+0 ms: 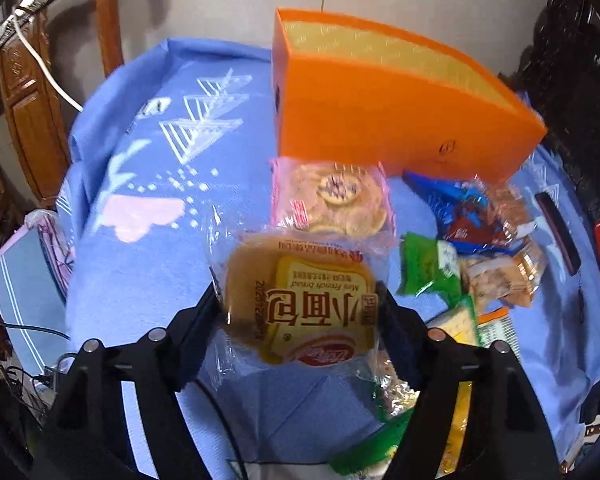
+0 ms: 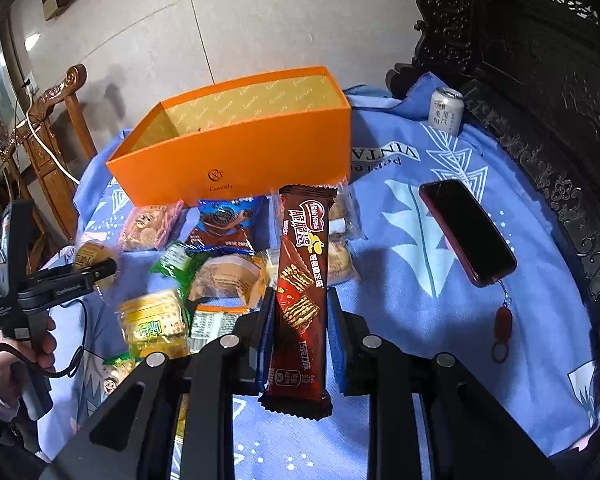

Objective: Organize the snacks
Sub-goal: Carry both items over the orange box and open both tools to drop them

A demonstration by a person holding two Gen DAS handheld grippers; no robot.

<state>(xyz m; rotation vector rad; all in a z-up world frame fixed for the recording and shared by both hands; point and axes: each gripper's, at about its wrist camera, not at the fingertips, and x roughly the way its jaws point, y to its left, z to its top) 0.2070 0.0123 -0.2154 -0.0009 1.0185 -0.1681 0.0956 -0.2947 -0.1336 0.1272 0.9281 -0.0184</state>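
Black left tool (image 1: 300,304) tilts downward, gripping bread packet (image 1: 300,304).

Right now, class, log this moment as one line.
left gripper: holds bread pack | right gripper: holds wafer bar | orange box: empty

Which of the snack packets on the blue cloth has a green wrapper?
The small green packet lying between the blue cookie packet and the clear-wrapped pastries. Only its wrapper is solid green; the neighbours are blue, pink or transparent.

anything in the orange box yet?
No: in the right wrist view the orange box shows only its bare gold lining, as far as its front wall lets you see.
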